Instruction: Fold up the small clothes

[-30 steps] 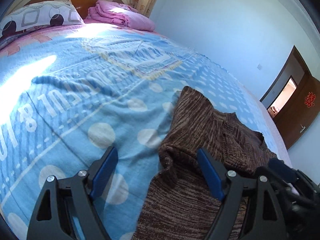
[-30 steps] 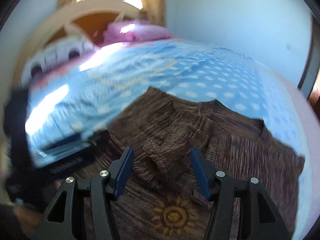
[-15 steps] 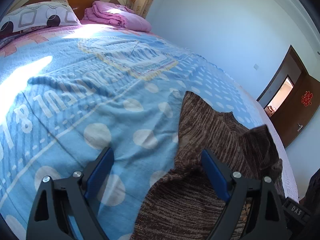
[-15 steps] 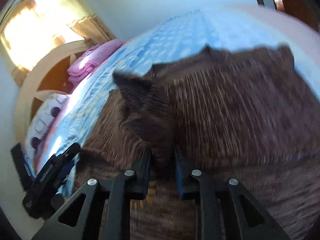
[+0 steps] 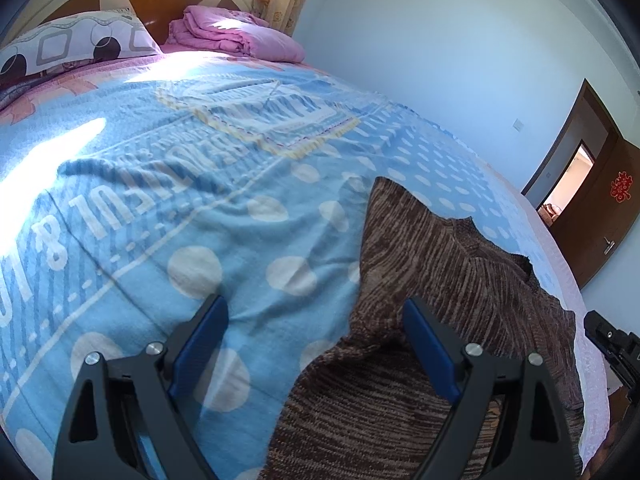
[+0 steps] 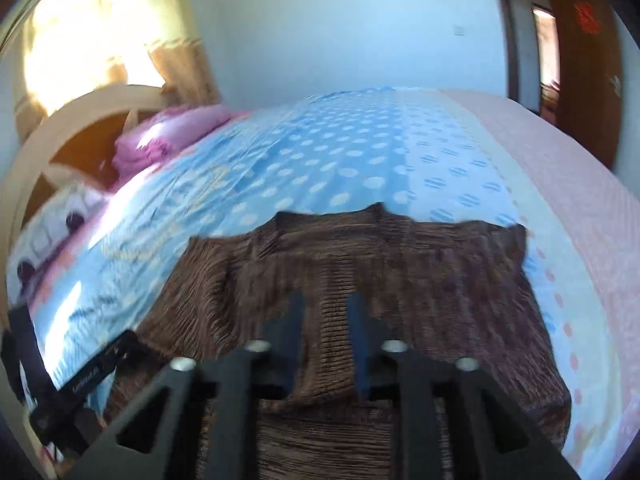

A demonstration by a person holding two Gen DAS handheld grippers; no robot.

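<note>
Left gripper (image 5: 316, 344): jaws wide apart, holding nothing, poised over the left edge of the brown knit sweater (image 5: 460, 280). Sweater: spread on the blue dotted bedspread (image 5: 200, 200), near its foot. Right gripper (image 6: 324, 344): jaws closing narrowly, sweater fabric bunched between them.

My left wrist camera looks low and close across the blue bedspread (image 5: 168, 184) toward the headboard (image 5: 120, 0), tilted downward. My right wrist camera, blurred, faces the same way from nearer the bed's foot. Both views share the brown knit garment (image 5: 452, 280), the pink quilt (image 6: 172, 136) and the doorway (image 5: 568, 184).
</note>
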